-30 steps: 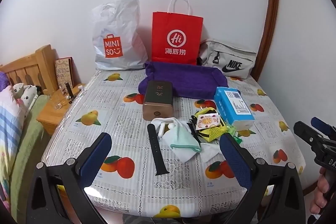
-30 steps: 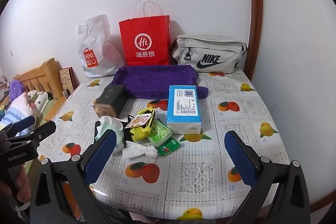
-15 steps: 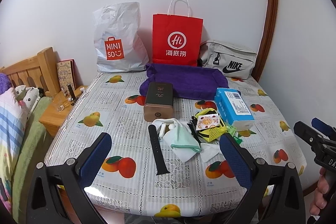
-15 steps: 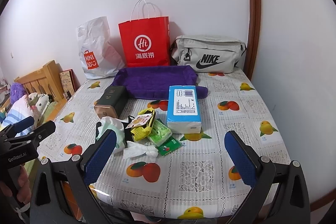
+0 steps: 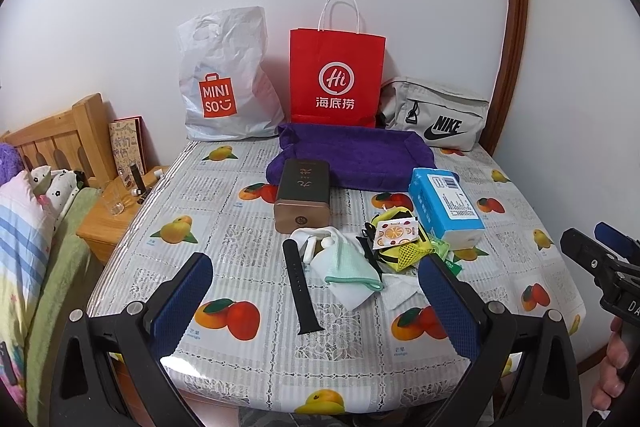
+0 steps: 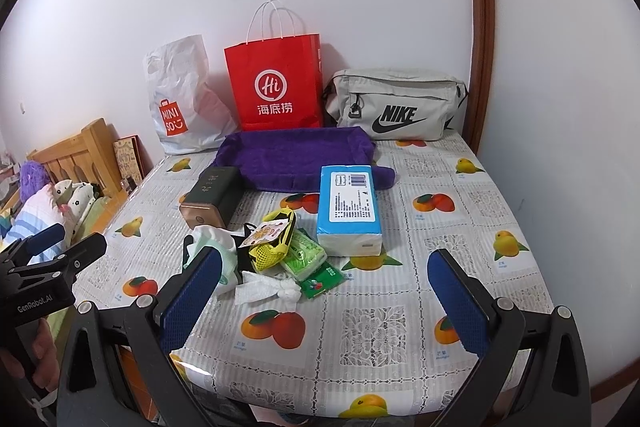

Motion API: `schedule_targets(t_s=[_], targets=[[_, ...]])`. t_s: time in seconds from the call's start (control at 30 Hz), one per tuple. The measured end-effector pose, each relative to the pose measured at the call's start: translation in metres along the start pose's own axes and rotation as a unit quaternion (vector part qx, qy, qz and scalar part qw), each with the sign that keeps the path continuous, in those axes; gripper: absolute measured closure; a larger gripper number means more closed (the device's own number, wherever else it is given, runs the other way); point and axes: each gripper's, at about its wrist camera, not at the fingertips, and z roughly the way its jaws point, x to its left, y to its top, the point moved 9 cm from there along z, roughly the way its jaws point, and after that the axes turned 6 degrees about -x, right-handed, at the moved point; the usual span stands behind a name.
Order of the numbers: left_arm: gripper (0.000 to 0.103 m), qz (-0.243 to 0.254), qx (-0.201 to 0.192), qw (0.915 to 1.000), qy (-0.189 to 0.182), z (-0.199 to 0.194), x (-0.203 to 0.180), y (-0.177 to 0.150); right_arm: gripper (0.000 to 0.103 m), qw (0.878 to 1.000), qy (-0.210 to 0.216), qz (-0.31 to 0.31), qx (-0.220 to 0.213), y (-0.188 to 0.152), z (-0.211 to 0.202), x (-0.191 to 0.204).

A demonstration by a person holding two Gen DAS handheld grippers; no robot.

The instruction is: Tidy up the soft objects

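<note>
Purple tray (image 5: 360, 151) sits mid-frame, bare | soft pile (image 5: 360, 259) at centre, below it | we've got both tongs, left (image 5: 316, 291) and right (image 6: 320, 291), wide open, empty | step: approach, reckon a cloth (image 5: 348, 263) pinch next

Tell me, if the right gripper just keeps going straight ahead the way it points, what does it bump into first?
Probably the blue tissue pack. The right gripper is open and hangs over the near edge of the table, with only bare tablecloth before the pack. Depth is hard to judge, so it might pass above it.
</note>
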Motion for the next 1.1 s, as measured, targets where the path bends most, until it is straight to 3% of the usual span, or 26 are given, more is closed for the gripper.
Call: schedule_targets(t_s=[1.1], targets=[[0.0, -0.003, 0.0, 1.0, 0.006, -0.0018, 0.0011, -0.0003, 0.002, 1.0, 0.0, -0.007, 0.001, -0.0033, 0.001, 0.006]])
